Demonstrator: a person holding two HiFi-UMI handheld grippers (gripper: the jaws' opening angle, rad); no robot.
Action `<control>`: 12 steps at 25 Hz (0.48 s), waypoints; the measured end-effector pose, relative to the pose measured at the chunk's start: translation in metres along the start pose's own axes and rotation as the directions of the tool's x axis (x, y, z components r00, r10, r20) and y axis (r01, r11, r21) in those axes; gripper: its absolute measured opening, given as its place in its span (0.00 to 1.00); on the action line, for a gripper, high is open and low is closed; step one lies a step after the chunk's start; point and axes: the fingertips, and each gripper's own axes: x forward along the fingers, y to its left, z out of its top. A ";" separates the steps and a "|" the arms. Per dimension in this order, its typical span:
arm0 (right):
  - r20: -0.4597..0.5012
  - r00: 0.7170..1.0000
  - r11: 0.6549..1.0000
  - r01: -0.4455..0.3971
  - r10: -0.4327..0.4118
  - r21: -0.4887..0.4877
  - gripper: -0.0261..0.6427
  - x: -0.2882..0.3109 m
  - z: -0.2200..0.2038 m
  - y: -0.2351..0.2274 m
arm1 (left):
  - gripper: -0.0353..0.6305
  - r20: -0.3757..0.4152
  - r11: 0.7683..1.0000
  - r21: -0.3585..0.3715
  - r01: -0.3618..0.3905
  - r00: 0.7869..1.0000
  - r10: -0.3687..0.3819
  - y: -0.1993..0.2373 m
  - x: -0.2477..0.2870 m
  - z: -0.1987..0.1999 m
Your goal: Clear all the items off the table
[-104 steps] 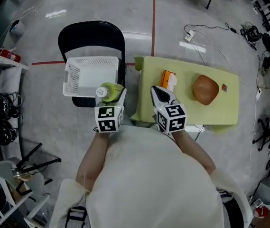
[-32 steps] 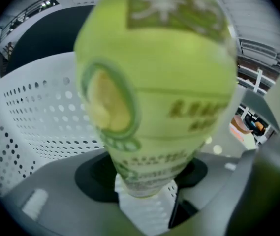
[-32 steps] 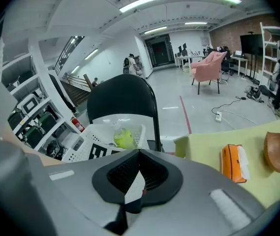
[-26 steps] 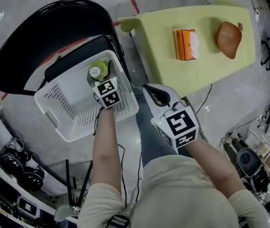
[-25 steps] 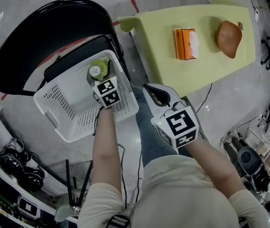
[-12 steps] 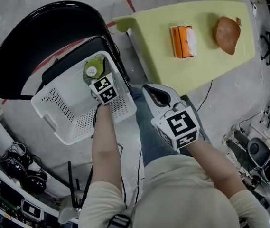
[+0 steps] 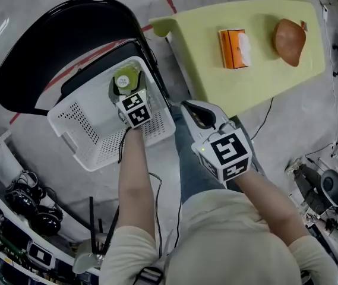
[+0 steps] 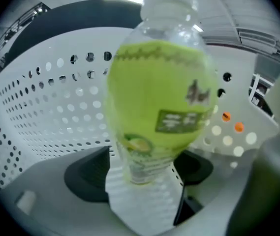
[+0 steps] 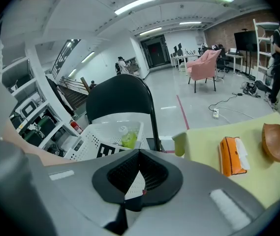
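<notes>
A green drink bottle (image 7: 125, 81) stands upright in the white perforated basket (image 7: 79, 108) on the black chair (image 7: 50, 52). My left gripper (image 7: 127, 95) reaches into the basket from the near side. In the left gripper view the bottle (image 8: 154, 102) fills the middle between the dark pads (image 8: 88, 176), which have just been opening and stand off its sides. My right gripper (image 7: 196, 109) hangs shut and empty over my lap, between basket and table. An orange tissue box (image 7: 234, 40) and a brown bowl (image 7: 289, 40) lie on the yellow-green table (image 7: 204, 46).
Shelves with gear (image 7: 14, 218) line the lower left, and a cable (image 7: 262, 120) trails on the floor under the table. In the right gripper view the basket (image 9: 105, 132), bottle (image 9: 128, 139), tissue box (image 9: 231, 156) and bowl (image 9: 275, 141) all show ahead.
The bottle has gone from above the basket's near rim down into the basket with my left gripper. Over the last second both grippers have barely shifted.
</notes>
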 end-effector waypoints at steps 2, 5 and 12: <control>0.005 1.000 1.000 -0.005 0.005 -0.002 0.04 -0.001 0.002 0.003 | 0.64 -0.007 1.000 0.006 0.013 1.000 -0.013 -0.003 -0.008 -0.001; 0.014 1.000 1.000 -0.010 0.010 -0.005 0.04 -0.006 0.005 0.007 | 0.64 -0.010 1.000 0.007 0.018 1.000 -0.018 -0.007 -0.022 -0.001; 0.034 0.999 1.000 -0.002 0.003 -0.021 0.04 -0.020 0.011 0.010 | 0.59 0.023 0.999 -0.034 0.010 1.000 -0.009 -0.007 -0.050 0.015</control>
